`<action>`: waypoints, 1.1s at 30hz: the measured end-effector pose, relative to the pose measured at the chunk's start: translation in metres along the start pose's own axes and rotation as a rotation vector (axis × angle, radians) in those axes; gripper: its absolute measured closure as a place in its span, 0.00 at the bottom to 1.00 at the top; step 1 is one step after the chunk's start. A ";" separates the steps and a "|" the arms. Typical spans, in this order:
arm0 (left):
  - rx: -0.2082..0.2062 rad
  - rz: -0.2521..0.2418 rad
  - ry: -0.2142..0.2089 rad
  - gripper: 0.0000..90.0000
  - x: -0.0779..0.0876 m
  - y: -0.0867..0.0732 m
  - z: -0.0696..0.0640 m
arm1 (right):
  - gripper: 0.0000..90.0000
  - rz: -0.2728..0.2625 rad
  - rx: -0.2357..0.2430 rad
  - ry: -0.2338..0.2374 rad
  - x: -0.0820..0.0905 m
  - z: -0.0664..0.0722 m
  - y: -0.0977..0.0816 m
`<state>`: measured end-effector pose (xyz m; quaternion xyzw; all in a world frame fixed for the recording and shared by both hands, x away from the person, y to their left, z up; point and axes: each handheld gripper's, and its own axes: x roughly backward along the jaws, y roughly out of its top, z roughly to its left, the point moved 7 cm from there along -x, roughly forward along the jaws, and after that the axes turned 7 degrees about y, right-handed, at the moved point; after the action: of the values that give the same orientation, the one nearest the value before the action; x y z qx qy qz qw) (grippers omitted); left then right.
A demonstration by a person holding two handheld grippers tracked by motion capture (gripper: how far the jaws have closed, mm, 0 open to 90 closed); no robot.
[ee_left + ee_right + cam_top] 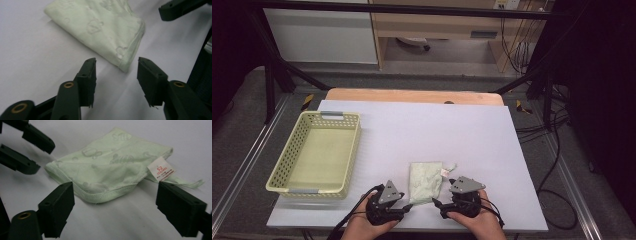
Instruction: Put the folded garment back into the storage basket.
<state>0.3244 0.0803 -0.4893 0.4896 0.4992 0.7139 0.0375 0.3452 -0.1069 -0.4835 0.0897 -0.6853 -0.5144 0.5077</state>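
with the folded cloth [425, 181] lying flat on the surface [472, 135] near its 6 o'clock edge, the step in hand is judged to be the approach for a two-sided pick-up. left gripper [116, 72]: jaws apart, cloth corner just ahead, not between them. right gripper [115, 202]: jaws wide apart, hemmed edge just ahead. next move likely calls for advancing each gripper onto its corner, then closing. basket [294, 150] stands at 9 o'clock.
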 end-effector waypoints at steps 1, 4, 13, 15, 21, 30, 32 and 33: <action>0.018 -0.015 0.004 0.51 0.001 0.000 0.002 | 0.26 0.012 0.009 0.017 -0.003 0.001 -0.001; 0.052 -0.043 0.032 0.47 0.004 0.004 0.009 | 0.33 0.027 0.027 0.032 -0.008 0.004 -0.002; 0.111 -0.086 0.073 0.46 0.009 0.007 0.022 | 0.40 0.062 0.058 0.061 -0.021 0.012 -0.001; 0.121 -0.091 0.080 0.46 0.009 0.007 0.024 | 0.42 0.068 0.064 0.068 -0.024 0.014 0.000; 0.130 -0.099 0.088 0.46 0.009 0.007 0.026 | 0.44 0.092 0.094 0.065 -0.034 0.018 0.000; 0.142 -0.109 0.122 0.39 0.011 0.009 0.031 | 0.73 0.085 0.102 0.093 -0.040 0.017 0.004; 0.145 -0.116 0.128 0.37 0.011 0.010 0.032 | 0.80 0.085 0.111 0.087 -0.041 0.016 0.005; 0.146 -0.119 0.130 0.38 0.011 0.011 0.033 | 0.85 0.085 0.116 0.082 -0.042 0.014 0.005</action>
<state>0.3479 0.1030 -0.4728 0.4132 0.5793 0.7025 0.0115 0.3553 -0.0690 -0.5038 0.1108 -0.6958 -0.4478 0.5506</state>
